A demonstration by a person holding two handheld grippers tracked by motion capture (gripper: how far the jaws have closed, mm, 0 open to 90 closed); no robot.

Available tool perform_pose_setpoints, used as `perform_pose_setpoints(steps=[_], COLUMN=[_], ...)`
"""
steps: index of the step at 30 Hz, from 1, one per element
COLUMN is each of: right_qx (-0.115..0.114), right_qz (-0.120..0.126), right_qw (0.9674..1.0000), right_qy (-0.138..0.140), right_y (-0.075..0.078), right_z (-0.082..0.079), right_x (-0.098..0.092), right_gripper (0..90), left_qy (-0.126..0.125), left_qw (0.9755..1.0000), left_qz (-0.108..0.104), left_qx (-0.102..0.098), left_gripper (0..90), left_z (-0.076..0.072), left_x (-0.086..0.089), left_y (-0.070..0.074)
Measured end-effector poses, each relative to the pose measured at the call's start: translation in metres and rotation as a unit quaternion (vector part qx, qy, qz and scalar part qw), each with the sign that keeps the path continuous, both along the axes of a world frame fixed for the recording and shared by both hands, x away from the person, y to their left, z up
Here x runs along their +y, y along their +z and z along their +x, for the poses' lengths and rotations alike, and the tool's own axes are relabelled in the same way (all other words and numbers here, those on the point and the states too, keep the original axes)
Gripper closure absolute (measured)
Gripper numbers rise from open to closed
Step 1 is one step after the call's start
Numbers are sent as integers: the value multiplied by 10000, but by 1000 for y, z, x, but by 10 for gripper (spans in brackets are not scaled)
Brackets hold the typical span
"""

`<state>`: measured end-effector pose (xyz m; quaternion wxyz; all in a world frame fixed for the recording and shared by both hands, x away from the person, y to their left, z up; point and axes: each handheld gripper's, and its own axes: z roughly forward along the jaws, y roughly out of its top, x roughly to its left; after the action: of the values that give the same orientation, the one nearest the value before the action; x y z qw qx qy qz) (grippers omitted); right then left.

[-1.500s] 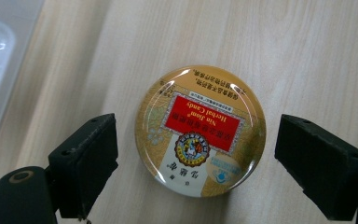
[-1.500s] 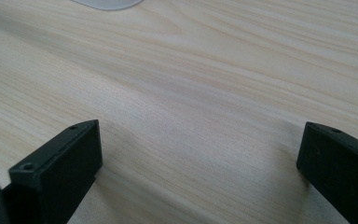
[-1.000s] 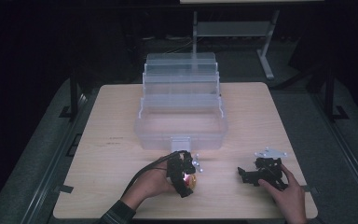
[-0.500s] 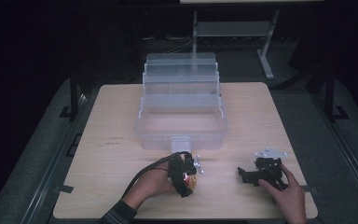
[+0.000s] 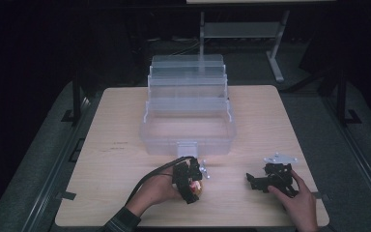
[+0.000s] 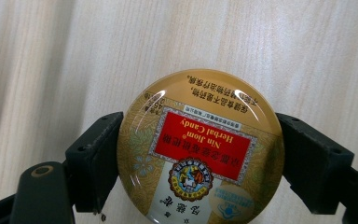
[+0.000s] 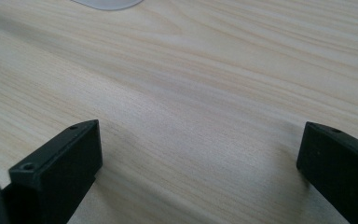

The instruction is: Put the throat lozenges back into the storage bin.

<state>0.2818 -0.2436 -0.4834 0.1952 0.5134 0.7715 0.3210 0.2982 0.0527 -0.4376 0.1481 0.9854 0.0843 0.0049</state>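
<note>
A round gold candy tin (image 6: pixel 200 149) with a red "Herbal Candy" label lies flat on the wooden table. My left gripper (image 6: pixel 200 158) has both black jaws pressed against the tin's sides. From above, that gripper (image 5: pixel 192 186) sits near the table's front, just before the box, with the tin (image 5: pixel 196 188) showing at its tip. My right gripper (image 5: pixel 253 180) rests on the table at the front right, pointing left. Its jaws stand wide apart over bare wood, with the right gripper (image 7: pixel 200 154) holding nothing.
A clear plastic tiered box (image 5: pixel 188 137) stands open at the table's middle, its trays stepped up toward the back and a latch on its front wall. The table's front edge (image 5: pixel 193 224) runs close to both hands. A metal stand (image 5: pixel 241 29) is behind the table.
</note>
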Motion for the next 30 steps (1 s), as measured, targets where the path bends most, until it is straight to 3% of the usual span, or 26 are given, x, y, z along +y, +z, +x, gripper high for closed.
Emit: perform_pose_setpoints(steps=[11,30], right_qx=[-3,1], right_qz=[-2,-1], right_qw=[10000,10000], right_qy=[4,0], right_y=[0,0], right_z=[0,0], right_x=[0,0], right_gripper=[0,0], left_qy=[61,18], left_qw=[9999,9997], left_qz=[-105,-222], left_qx=[100,81], left_gripper=[197,197], left_z=[0,1], left_x=[5,6], left_y=[8,27])
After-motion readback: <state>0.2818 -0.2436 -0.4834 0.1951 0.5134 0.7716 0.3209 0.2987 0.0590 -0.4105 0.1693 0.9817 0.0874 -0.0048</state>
